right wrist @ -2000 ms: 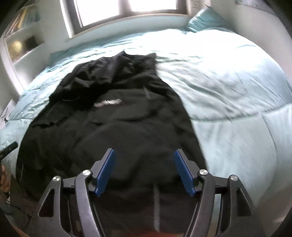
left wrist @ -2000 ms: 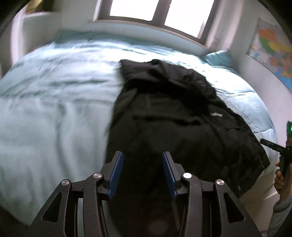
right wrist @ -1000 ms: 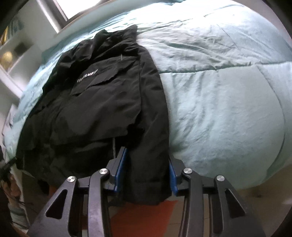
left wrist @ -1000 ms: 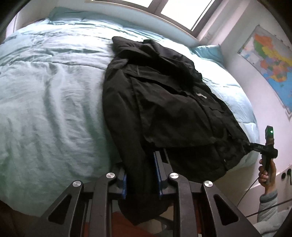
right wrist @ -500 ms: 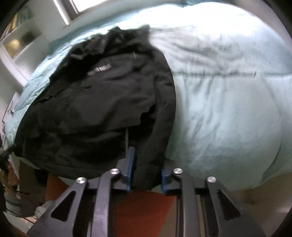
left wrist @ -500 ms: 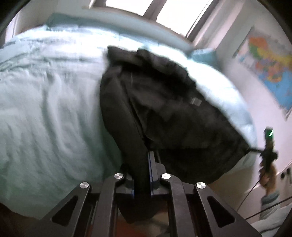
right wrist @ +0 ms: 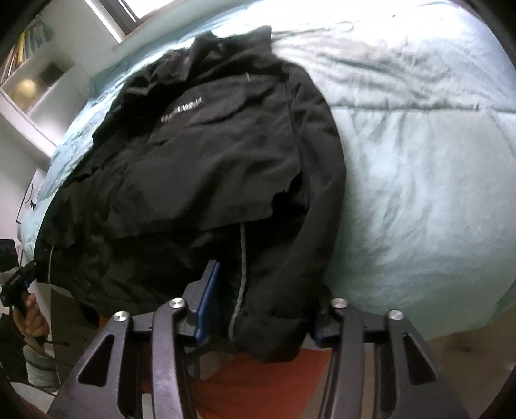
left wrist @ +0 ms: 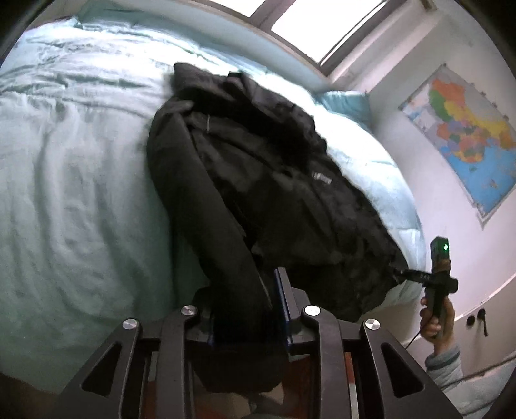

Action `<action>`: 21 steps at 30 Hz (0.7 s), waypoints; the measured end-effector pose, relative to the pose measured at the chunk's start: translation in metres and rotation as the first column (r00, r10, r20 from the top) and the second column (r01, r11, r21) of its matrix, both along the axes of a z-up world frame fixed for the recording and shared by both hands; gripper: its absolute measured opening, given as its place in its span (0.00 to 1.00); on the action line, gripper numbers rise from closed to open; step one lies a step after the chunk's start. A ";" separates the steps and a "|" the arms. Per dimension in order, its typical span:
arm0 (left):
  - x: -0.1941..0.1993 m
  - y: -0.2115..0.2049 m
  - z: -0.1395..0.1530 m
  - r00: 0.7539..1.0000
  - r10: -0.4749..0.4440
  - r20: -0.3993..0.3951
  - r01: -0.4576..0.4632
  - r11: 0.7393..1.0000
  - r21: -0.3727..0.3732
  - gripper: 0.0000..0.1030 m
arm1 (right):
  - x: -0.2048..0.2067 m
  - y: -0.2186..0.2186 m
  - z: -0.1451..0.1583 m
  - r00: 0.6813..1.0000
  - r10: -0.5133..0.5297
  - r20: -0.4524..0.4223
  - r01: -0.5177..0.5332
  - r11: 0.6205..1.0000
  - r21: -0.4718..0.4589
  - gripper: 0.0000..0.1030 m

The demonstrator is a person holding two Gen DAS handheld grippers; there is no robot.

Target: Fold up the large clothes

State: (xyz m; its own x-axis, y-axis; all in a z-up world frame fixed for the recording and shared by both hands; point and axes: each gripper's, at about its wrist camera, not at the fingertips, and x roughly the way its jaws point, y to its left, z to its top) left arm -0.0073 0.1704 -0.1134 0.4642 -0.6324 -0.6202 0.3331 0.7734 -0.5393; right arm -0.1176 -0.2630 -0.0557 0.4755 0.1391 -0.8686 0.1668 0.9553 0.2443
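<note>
The left claw [left wrist: 248, 309] and right claw [right wrist: 261, 309] each pinch a cuff of the black jacket [left wrist: 274, 180], jaws easing open. From both, the jacket runs lengthwise away across the bed [left wrist: 80, 193], collar farthest.

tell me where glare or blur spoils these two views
Left wrist view: the window is blown out white, and the black jacket is slightly smeared. Right wrist view: the jacket's logo is motion-blurred and unreadable; the duvet stays evenly lit.
</note>
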 end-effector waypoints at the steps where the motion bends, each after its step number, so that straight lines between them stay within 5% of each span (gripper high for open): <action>1: 0.000 0.000 0.007 1.000 0.010 0.027 -0.010 1.000 -0.004 0.10 | 0.000 0.001 0.004 1.000 -0.004 0.008 0.004 1.000 -0.017 0.23; 5: 0.000 0.000 0.051 0.987 0.047 0.151 -0.044 0.999 -0.028 0.09 | -0.006 0.009 0.041 0.994 0.002 0.105 0.005 0.998 -0.059 0.18; 10: 0.019 0.000 0.081 0.976 0.088 0.198 -0.077 0.995 -0.065 0.09 | -0.001 0.012 0.077 0.983 0.026 0.183 -0.009 0.996 -0.092 0.18; 21: 0.087 -0.003 0.099 0.964 0.088 0.251 -0.064 0.993 -0.103 0.10 | 0.058 -0.017 0.108 0.963 0.037 0.267 -0.025 0.999 -0.045 0.17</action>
